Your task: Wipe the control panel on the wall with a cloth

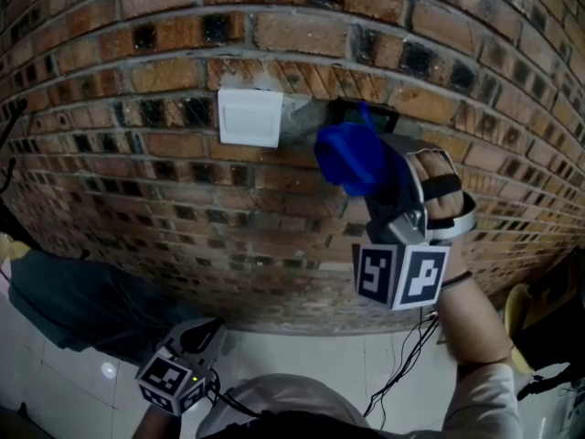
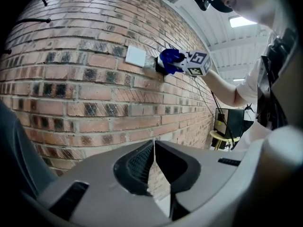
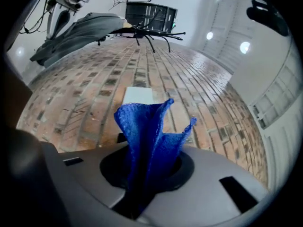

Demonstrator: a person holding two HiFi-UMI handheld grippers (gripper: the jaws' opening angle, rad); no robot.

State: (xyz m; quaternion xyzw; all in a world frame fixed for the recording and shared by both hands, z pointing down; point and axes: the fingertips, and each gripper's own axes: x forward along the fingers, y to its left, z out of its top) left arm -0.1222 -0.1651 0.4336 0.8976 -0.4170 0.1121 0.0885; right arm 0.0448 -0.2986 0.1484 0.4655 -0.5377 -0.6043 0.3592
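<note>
- High on the brick wall [image 1: 137,181], the right gripper [image 3: 147,169] pinches a blue cloth [image 3: 149,126] at the dark control panel [image 1: 380,117], just right of a white plate [image 1: 249,117].
- Down low, the left gripper [image 2: 154,162] faces the bricks, jaws pressed together.

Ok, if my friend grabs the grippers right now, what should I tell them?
Right gripper: shut on the blue cloth, held up at the dark panel on the brick wall, just right of the white switch plate.
Left gripper: shut, empty, hanging low.
Can't tell how much is wiped yet. Left to do: rub the cloth over the whole panel.
</note>
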